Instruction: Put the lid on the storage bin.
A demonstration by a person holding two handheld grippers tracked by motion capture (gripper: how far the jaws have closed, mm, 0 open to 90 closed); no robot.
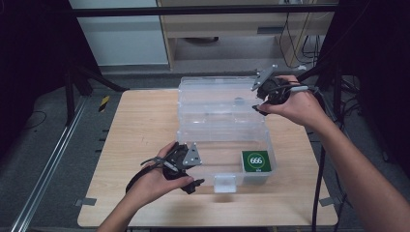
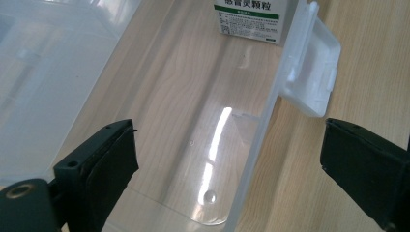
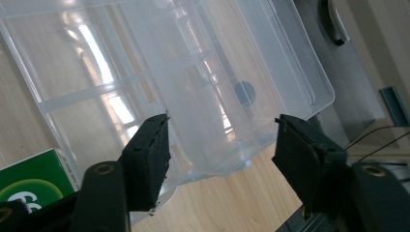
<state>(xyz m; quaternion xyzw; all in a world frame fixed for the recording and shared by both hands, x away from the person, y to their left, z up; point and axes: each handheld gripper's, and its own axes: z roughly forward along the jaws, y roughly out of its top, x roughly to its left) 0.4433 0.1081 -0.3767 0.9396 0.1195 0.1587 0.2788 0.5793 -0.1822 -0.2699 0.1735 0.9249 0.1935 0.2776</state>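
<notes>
The wooden table [image 1: 140,125] has much bare top to the left and in front of the clear plastic box [image 1: 220,145]. The box stands right of centre w/ its lid [image 1: 217,96] raised at the back, near the far table edge. The left gripper [image 1: 193,180] is at the box's front wall, near the white latch [image 2: 312,72]; its jaws stand wide apart, one inside the box and one outside, not pressing the wall. The right gripper [image 1: 259,102] is at the lid's right edge, jaws apart around the lid corner, pads not touching it. A small green packet [image 1: 256,161] lies in the front right corner of the box.
</notes>
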